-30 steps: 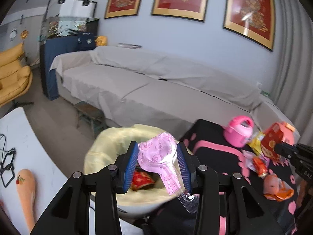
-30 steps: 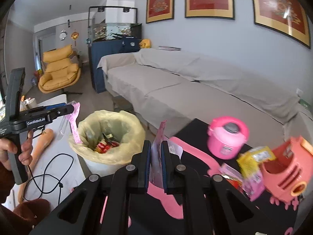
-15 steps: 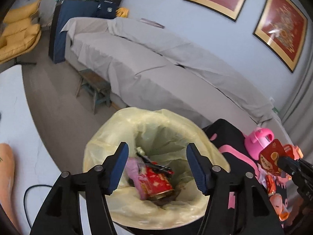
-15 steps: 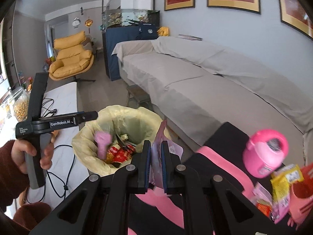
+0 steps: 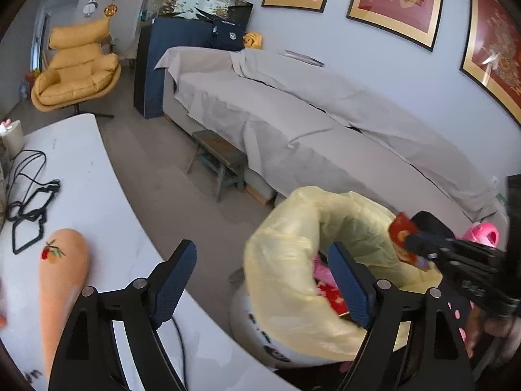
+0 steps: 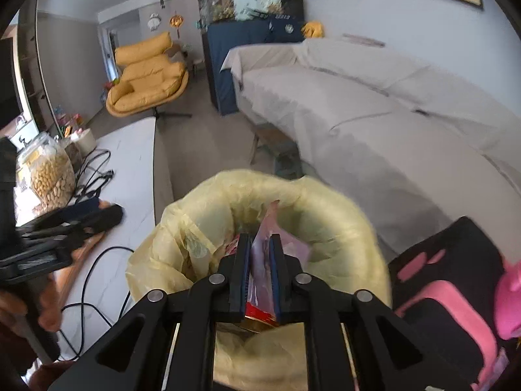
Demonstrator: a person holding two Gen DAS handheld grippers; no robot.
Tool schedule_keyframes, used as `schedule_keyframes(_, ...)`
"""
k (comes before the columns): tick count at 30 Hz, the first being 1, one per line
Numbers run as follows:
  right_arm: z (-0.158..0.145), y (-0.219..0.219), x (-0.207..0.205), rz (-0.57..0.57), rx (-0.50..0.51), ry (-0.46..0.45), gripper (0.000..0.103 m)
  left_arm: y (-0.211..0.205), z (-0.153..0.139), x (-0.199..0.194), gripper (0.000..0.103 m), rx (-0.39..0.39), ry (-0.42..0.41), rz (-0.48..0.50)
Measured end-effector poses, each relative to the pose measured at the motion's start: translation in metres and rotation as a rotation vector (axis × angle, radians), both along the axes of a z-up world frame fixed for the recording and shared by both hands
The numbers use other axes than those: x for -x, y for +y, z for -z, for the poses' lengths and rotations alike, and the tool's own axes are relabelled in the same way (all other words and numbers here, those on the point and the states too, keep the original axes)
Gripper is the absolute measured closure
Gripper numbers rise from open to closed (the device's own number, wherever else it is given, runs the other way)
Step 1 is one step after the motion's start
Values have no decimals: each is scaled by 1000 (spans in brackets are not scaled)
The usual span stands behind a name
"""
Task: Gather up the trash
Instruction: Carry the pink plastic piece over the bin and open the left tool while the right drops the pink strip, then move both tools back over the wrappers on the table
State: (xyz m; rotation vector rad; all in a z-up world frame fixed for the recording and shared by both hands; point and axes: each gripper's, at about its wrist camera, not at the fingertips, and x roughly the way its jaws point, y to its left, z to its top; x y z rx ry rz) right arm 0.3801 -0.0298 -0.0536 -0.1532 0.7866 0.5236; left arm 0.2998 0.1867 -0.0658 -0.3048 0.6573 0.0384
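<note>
A white trash bin lined with a yellow bag (image 5: 293, 260) stands between the white table and the black-and-pink table; it fills the middle of the right wrist view (image 6: 325, 215). Red and pink wrappers lie inside it (image 5: 325, 286). My left gripper (image 5: 260, 277) is open and empty, left of the bin's rim. My right gripper (image 6: 259, 260) is shut on a red and pink wrapper (image 6: 260, 254) and holds it over the bin's mouth. From the left wrist view the wrapper (image 5: 402, 238) shows red at the right gripper's tip.
The white table (image 5: 97, 202) on the left carries black cables (image 5: 29, 202), a peach-coloured spoon-shaped piece (image 5: 62, 280) and a jar of nuts (image 6: 49, 176). A pink toy cooker (image 5: 483, 233) sits on the black-and-pink table (image 6: 456, 260). A grey covered sofa (image 5: 325, 120) and small stool (image 5: 218, 159) stand behind.
My left gripper opened and dropped the pink plastic piece into the bin, then swung left away from it. My right gripper carried its wrapper from the black table to above the bin.
</note>
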Motion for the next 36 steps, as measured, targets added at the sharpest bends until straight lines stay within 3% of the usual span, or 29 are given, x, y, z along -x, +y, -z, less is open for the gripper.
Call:
schedule_keyframes(5,24,7,-4,-35,23,48,82,11,2,2,18,17,18,-19)
schedule_keyframes(7,25,-1,2,-27,8,49,57,11,4,1,18,27,28,-19)
schedule_keyframes(9,21,-10,7,-11,-8,27,44,9,4,-1,18,36,37,-15)
schedule_keyframes(14,-4,-49,30,50,24,-35,41,-8,0,1,18,34,39,26)
schedule_keyframes(19,-33,-115,71,154,27,-66,27,-46,-11,5,18,20,29,112)
schedule_keyframes(24,-48,-190,120,272,32,-76,17,-94,-23,13,18,3,9,221)
schedule_keyframes(28,-52,-250,165,402,102,-109,11,-142,-28,20,18,-4,3,339)
schedule_keyframes(33,-42,-314,206,536,178,-92,11,-216,-32,24,18,14,-14,557)
schedule_keyframes(36,-35,-351,227,610,155,-80,11,-266,-31,23,18,56,16,699)
